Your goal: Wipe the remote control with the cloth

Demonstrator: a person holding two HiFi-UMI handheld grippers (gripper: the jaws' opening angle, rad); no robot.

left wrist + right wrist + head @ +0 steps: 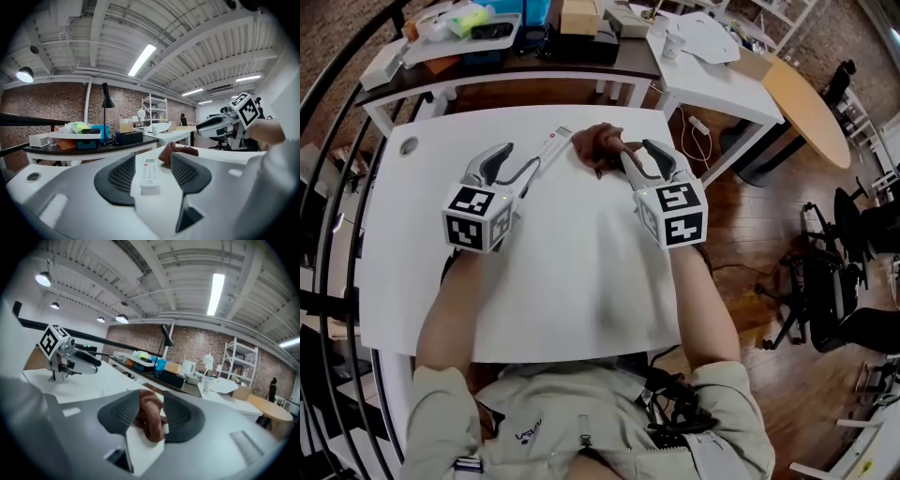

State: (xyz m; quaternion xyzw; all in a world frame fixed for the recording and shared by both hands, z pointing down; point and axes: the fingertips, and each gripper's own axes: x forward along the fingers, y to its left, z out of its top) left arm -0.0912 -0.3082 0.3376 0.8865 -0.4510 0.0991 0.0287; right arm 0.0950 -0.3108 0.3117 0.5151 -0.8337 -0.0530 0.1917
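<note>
Remote control [551, 146]: white, lying flat on desk [572, 291], just ahead of left tool [521, 161], in line with the gap between its jaws, untouched by either pad.
Cloth [600, 148]: brown, bunched, just beside remote control's far end, at the tips of right tool [637, 153], seen between its jaws.
Left tool: released, jaws apart.
Right tool: released, jaws spread, not clamping cloth.
</note>
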